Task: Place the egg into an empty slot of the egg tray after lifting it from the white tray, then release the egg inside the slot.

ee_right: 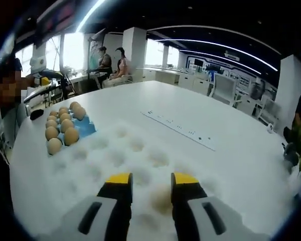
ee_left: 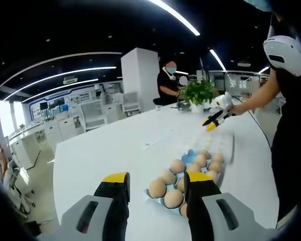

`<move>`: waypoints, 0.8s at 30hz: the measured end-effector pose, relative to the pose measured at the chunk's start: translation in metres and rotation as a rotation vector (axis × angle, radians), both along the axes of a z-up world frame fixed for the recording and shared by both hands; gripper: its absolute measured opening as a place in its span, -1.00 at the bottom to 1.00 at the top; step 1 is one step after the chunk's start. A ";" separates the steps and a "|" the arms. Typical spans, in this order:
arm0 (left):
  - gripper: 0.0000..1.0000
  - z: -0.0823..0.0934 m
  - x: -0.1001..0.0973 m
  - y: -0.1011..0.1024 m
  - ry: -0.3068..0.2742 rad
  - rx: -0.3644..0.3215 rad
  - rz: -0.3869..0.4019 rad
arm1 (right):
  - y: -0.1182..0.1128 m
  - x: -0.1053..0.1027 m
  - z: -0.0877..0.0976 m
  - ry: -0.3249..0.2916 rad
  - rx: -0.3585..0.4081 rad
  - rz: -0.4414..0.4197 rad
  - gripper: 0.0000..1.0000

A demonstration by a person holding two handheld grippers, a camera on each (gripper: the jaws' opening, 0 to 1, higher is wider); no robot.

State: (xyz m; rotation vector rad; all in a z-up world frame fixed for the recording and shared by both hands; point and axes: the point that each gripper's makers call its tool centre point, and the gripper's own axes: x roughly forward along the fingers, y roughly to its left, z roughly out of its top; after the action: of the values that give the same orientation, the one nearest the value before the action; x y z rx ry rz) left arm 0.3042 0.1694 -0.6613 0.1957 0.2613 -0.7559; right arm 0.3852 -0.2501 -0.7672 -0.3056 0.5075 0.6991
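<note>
In the right gripper view, the right gripper (ee_right: 150, 187) rises from the bottom centre of the frame, its two yellow-tipped jaws parted to a moderate gap with nothing clamped between them. Just beyond the gap, low in the frame, a pale tan egg (ee_right: 162, 199) sits in a dimple of the white tray (ee_right: 140, 150), a soft, moulded white sheet spreading across the lower half of the picture. The jaws straddle the line to that egg, which suggests the gripper is lining up to close on it, though it is not yet held. At middle left lies the blue egg tray (ee_right: 85, 128), with brown eggs in two rows along its left side and bare blue at its right edge.

In the left gripper view, the left gripper (ee_left: 155, 185) rises from the bottom centre, jaws wide apart and holding nothing. Just past its right jaw, the egg tray (ee_left: 190, 153) shows at lower centre right, eggs clustered close together, and the white tray (ee_left: 223, 143) continues beyond it. It seems to hover near the egg tray, perhaps ready to steady it. At upper right, a person's hand (ee_left: 238, 109) reaches in with the other gripper (ee_left: 213, 119). Everything rests on a large white table (ee_left: 115, 145), with a potted plant (ee_left: 198, 93) at its far end.
</note>
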 end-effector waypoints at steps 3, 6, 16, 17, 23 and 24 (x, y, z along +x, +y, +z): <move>-0.14 0.000 0.000 -0.001 0.001 -0.001 -0.003 | -0.004 0.000 -0.003 -0.003 -0.019 -0.003 -0.44; -0.14 0.001 0.000 -0.002 0.000 -0.003 -0.004 | -0.015 0.003 -0.007 0.001 -0.031 -0.031 -0.44; -0.14 0.001 0.001 -0.001 0.000 -0.002 0.001 | -0.015 0.004 -0.015 0.049 -0.053 -0.005 -0.47; -0.14 0.001 0.001 -0.001 0.000 -0.003 0.001 | -0.015 0.004 -0.014 0.060 -0.050 -0.006 -0.47; -0.14 0.000 0.001 0.000 0.002 -0.002 -0.001 | -0.014 0.005 -0.016 0.104 -0.065 0.030 -0.47; -0.14 0.000 0.001 0.000 0.000 -0.002 0.000 | -0.014 0.005 -0.017 0.106 -0.066 0.035 -0.47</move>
State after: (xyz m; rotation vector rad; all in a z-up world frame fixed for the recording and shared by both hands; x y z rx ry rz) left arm 0.3051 0.1695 -0.6611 0.1940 0.2610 -0.7560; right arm 0.3897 -0.2641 -0.7838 -0.3409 0.6284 0.7365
